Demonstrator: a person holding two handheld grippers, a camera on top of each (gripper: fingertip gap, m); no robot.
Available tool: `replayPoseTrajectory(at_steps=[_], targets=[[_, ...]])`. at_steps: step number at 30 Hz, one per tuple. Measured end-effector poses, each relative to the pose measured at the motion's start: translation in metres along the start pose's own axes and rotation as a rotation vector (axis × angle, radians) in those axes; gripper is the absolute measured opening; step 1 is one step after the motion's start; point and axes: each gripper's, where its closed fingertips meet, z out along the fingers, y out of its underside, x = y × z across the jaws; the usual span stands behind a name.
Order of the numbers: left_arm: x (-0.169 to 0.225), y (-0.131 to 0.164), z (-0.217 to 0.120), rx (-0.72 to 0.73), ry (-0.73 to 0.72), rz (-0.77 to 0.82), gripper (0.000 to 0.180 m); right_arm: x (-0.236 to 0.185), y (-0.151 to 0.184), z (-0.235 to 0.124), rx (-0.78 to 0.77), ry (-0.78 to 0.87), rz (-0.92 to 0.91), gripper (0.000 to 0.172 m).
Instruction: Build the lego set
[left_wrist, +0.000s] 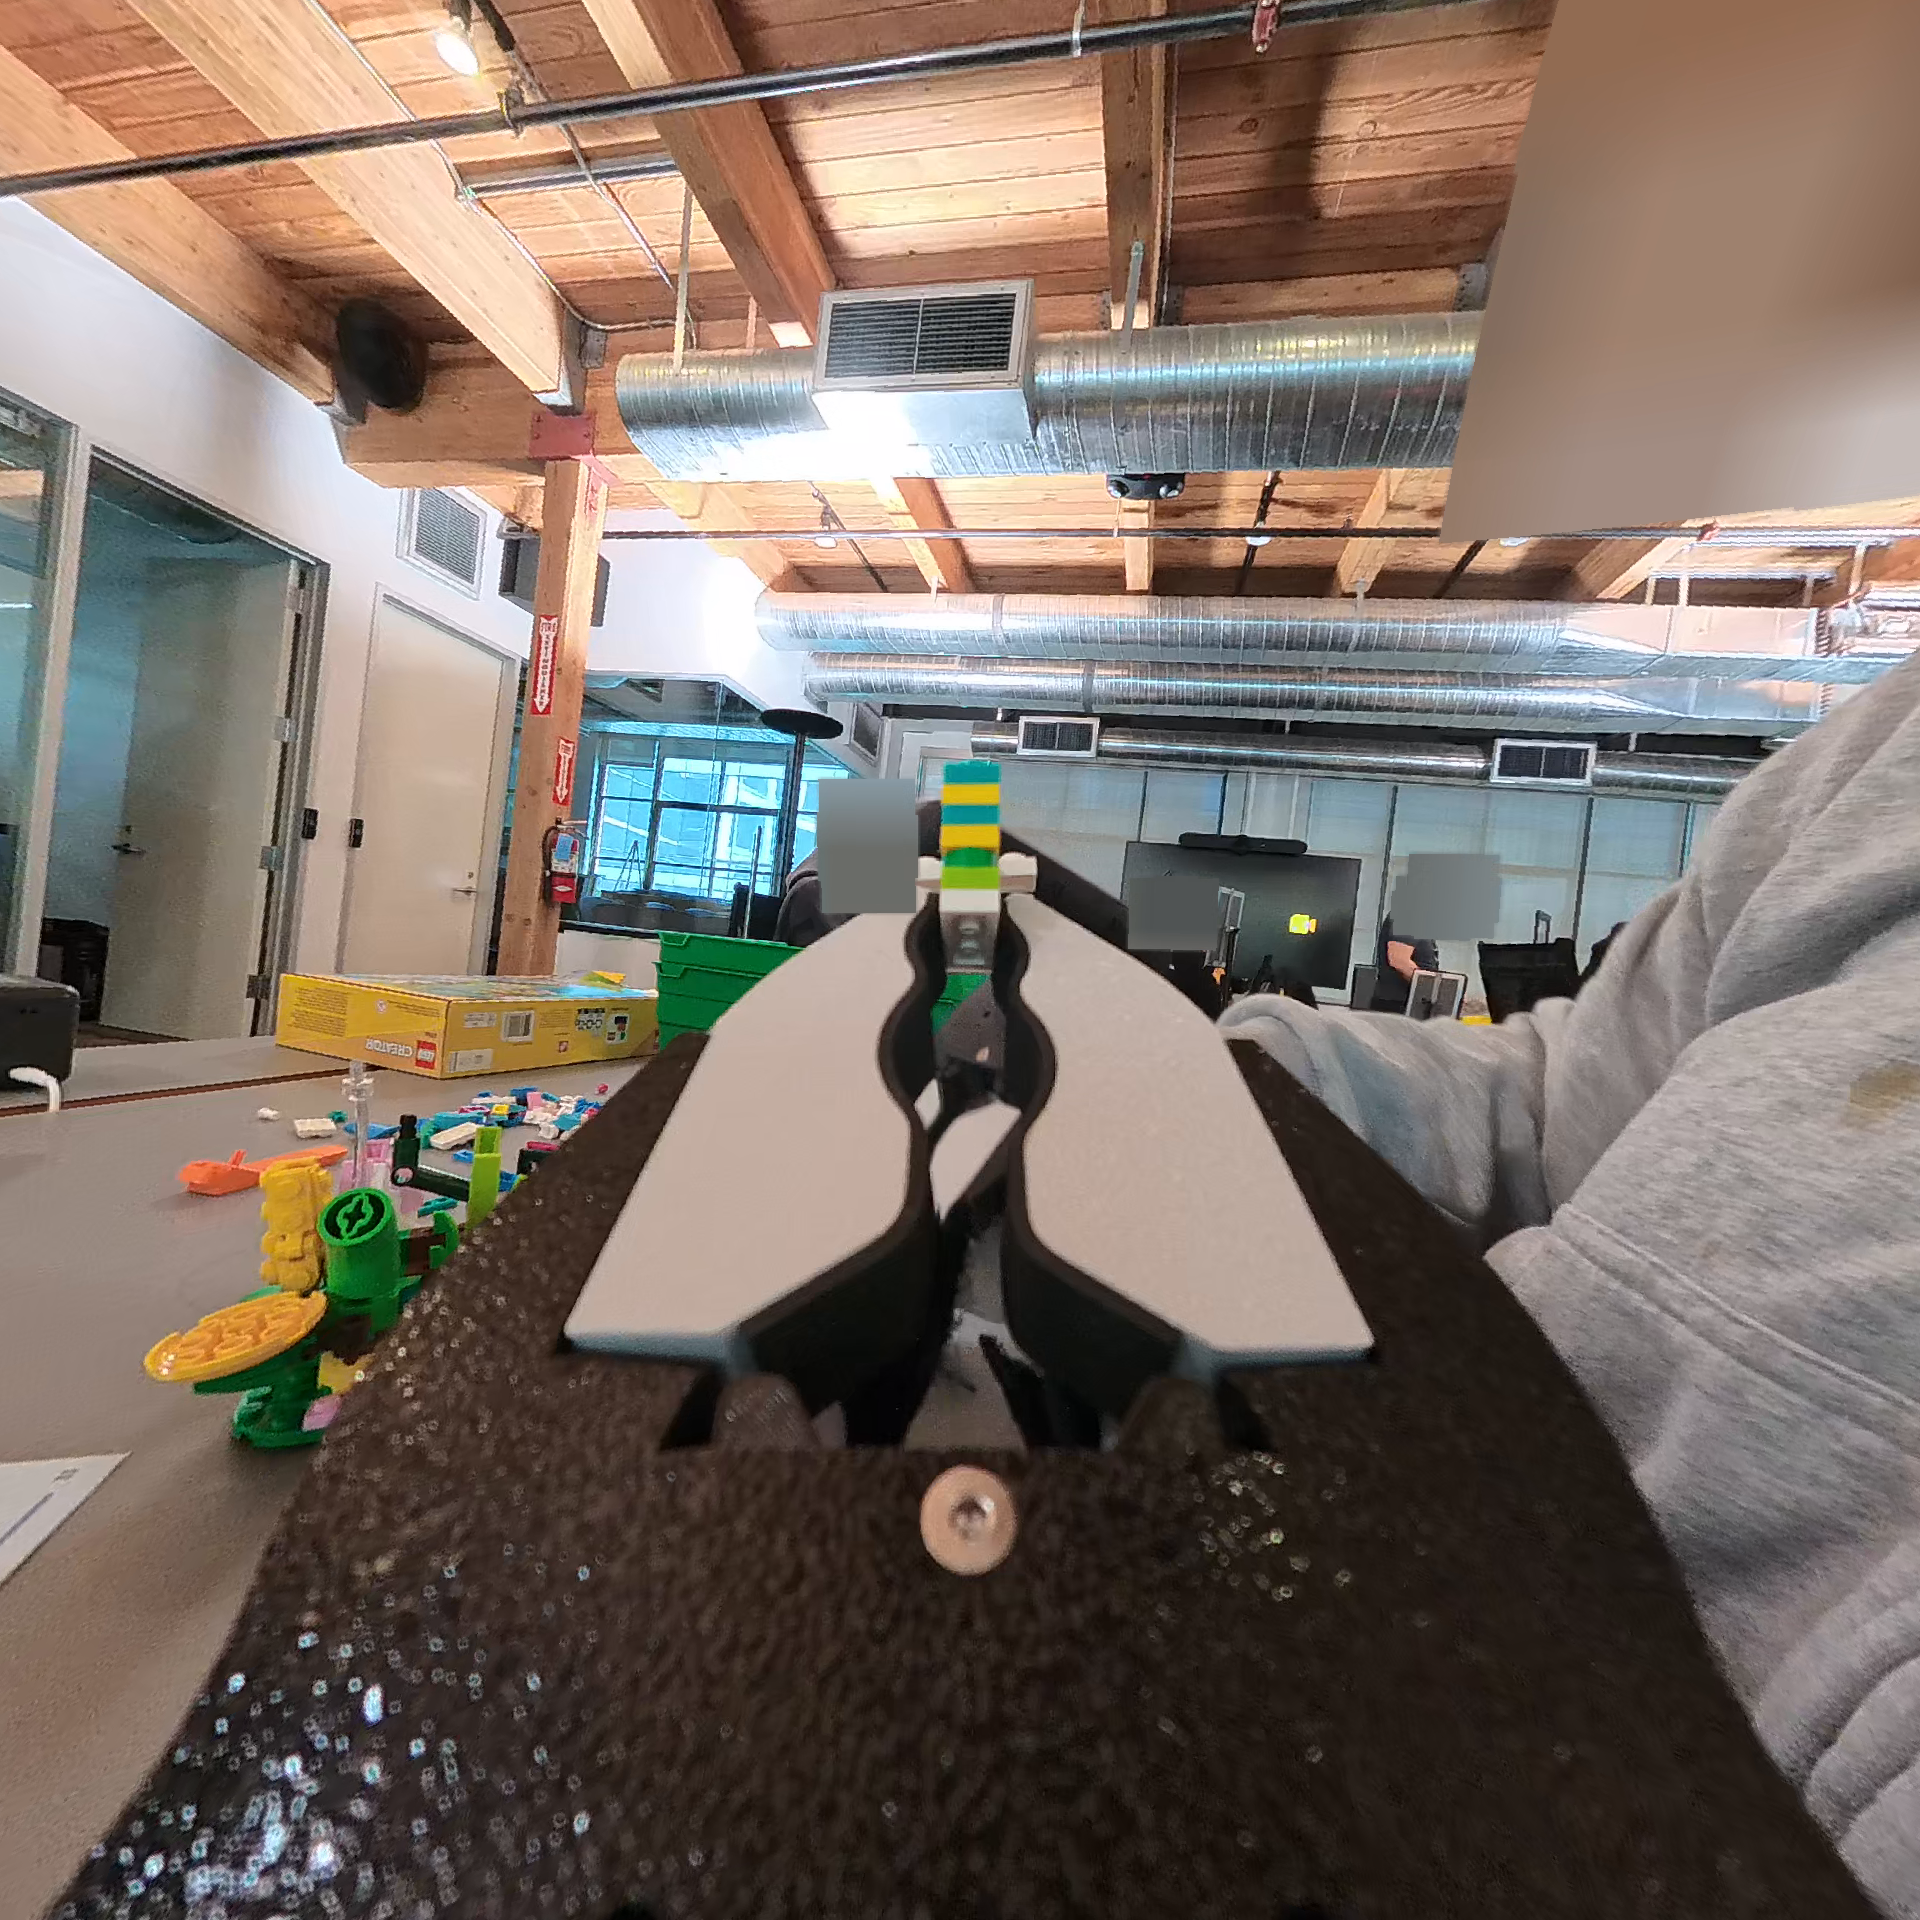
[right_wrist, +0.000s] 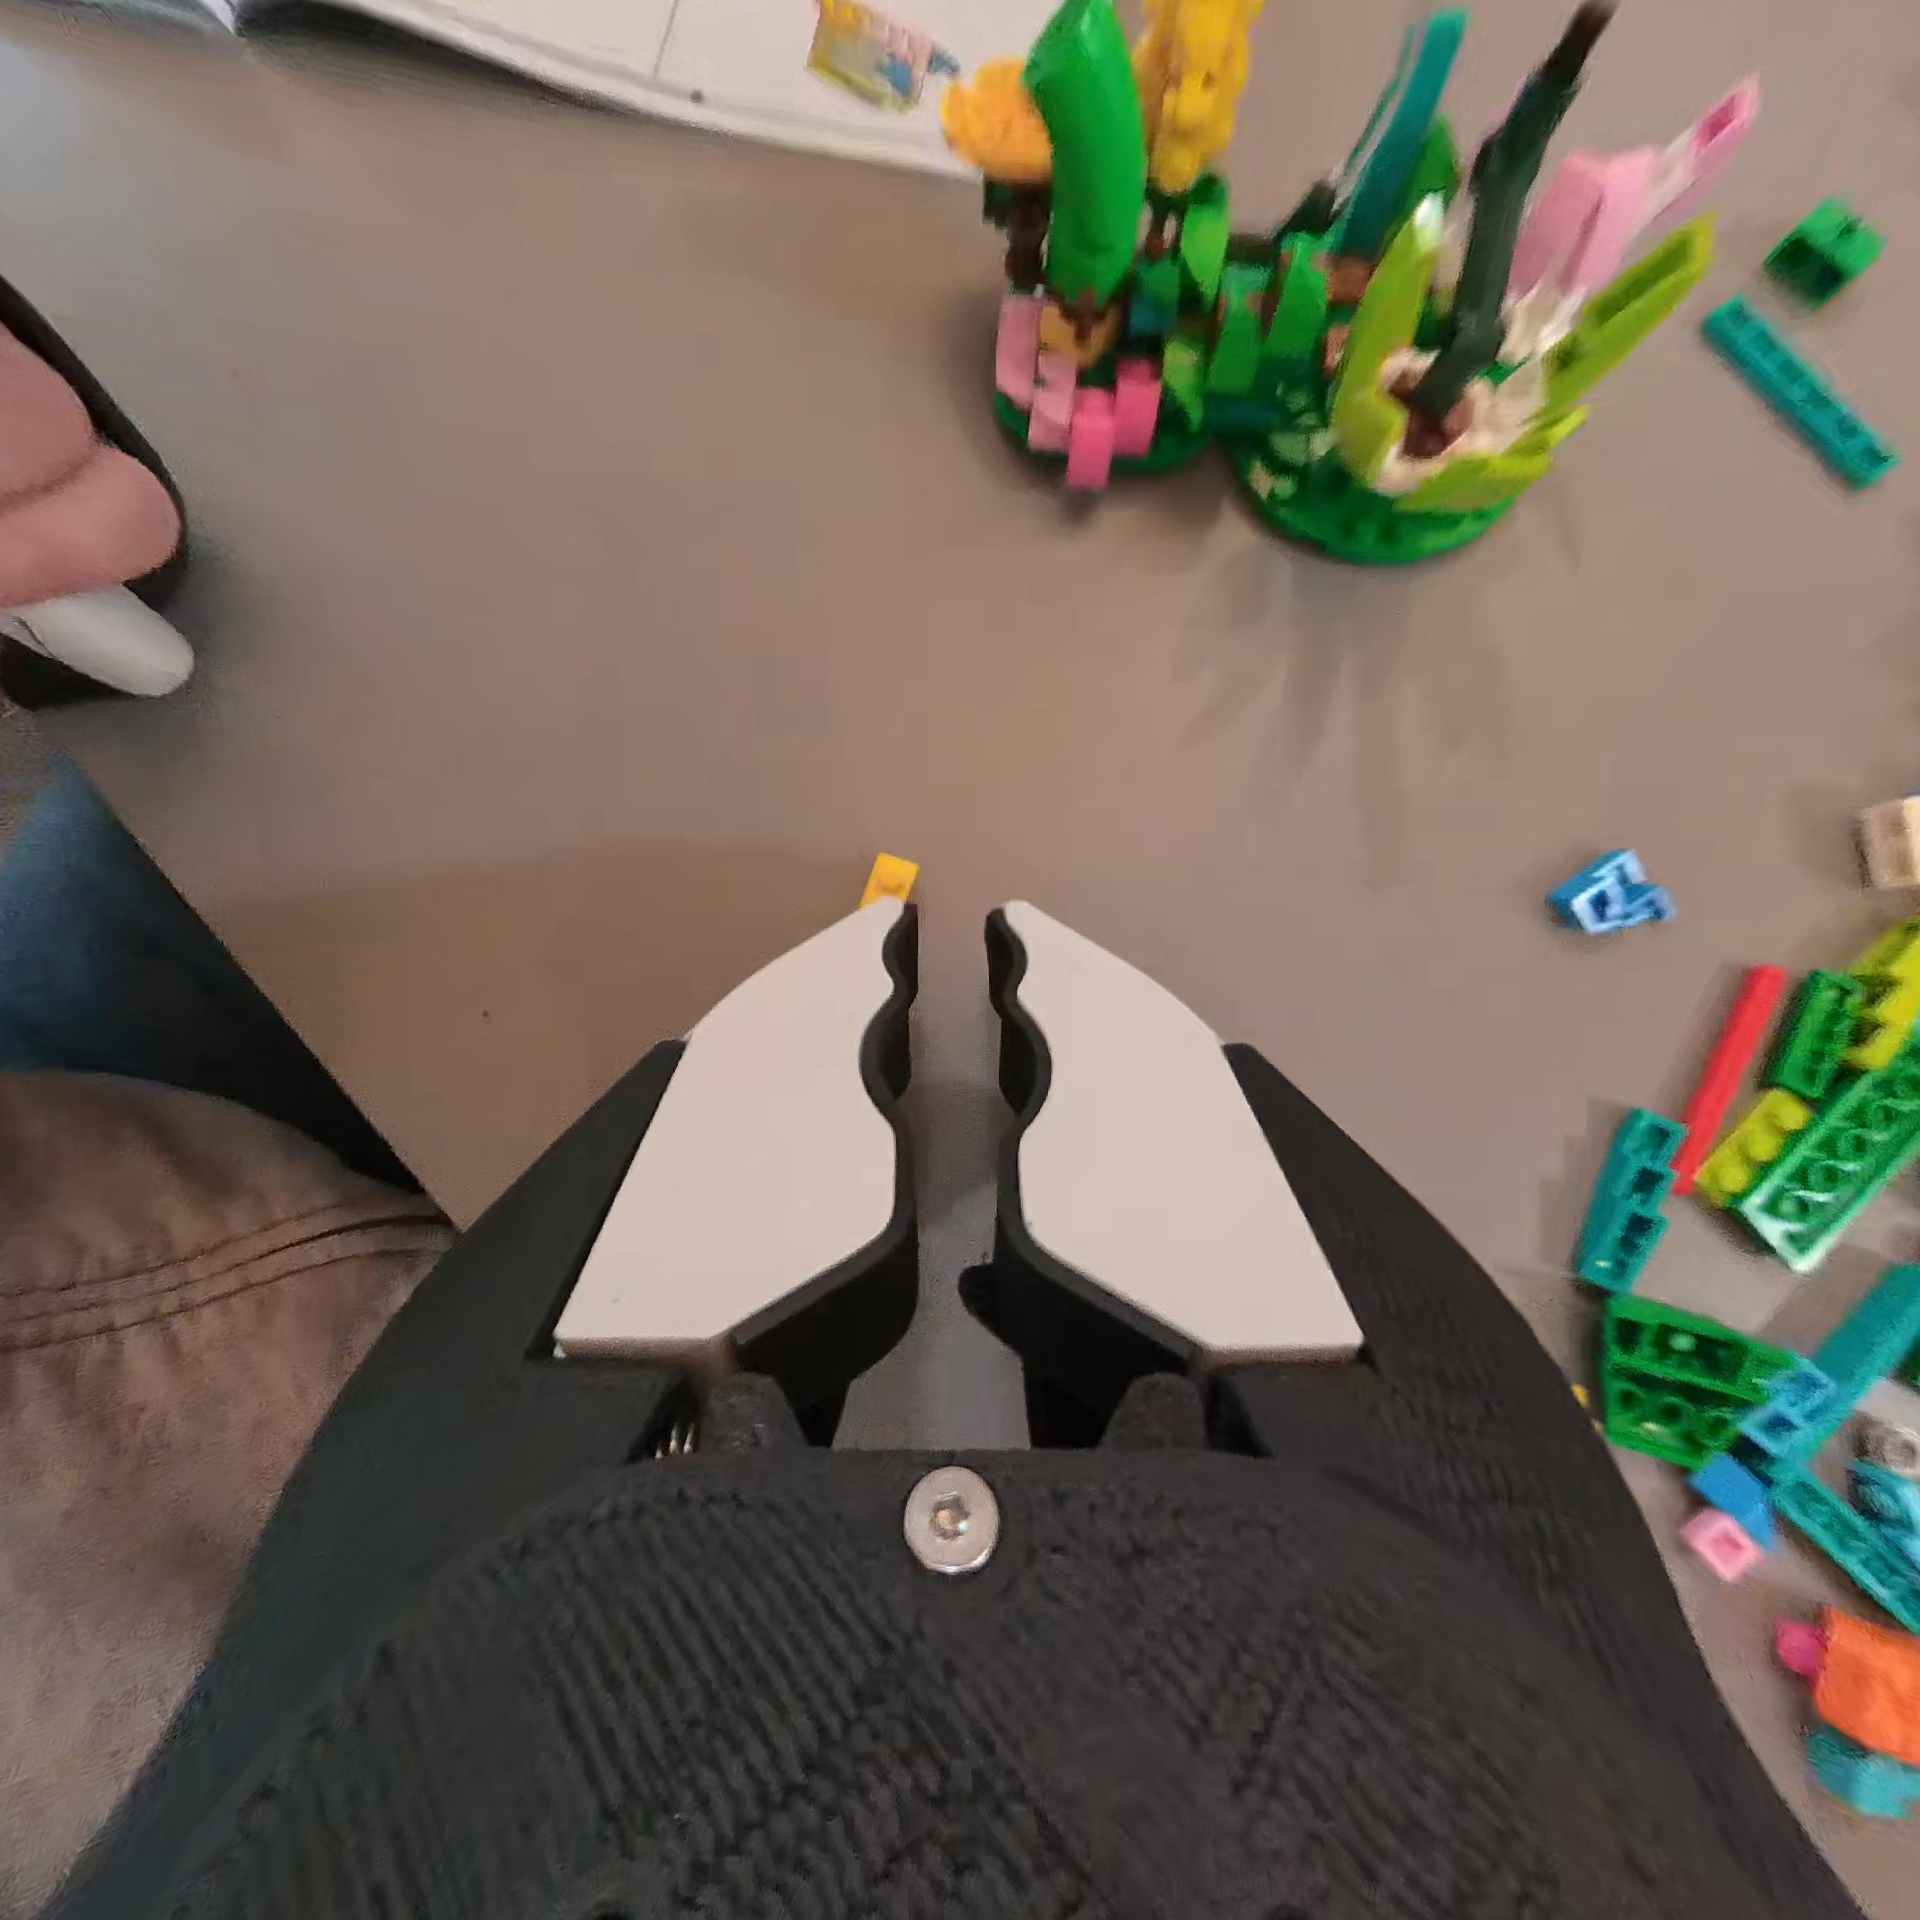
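Left gripper (left_wrist: 968, 940): jaws pinching a striped brick stack (left_wrist: 970, 831) by its clear lower end, raised off the tabletop (right_wrist: 623, 520).

Right gripper (right_wrist: 951, 914): jaws spread, bare, yellow brick (right_wrist: 890, 879) at left fingertip.

Risk: the stack's thin base could slip or snap.

**Both claws: left clamped, right parted**

My left gripper (left_wrist: 970, 914) is tipped upward, fingers pointing toward the ceiling line. Its pads are drawn close and press on the lower end of a small stack of bricks (left_wrist: 970, 831), which stands up past the tips. My grey sleeve (left_wrist: 1714, 1143) runs along its right side.

My right gripper (right_wrist: 951, 920) points down at the table (right_wrist: 520, 623). Its fingers stand apart, with bare tabletop showing through the gap. A small yellow piece (right_wrist: 891, 878) lies just past the left fingertip (right_wrist: 883, 920), outside the grasp.
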Motion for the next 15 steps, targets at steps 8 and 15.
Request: replayPoseTrajectory(at_steps=[8, 15], targets=[[0.0005, -0.0002, -0.0002, 0.001, 0.009, -0.004, 0.008, -0.0107, 0.0024, 0.0052, 0.03, 0.024, 0.123, 0.015], [0.0005, 0.0002, -0.0001, -0.002, 0.012, -0.004, 0.008, -0.0079, 0.0026, 0.0092, -0.002, 0.064, 0.094, 0.014]])
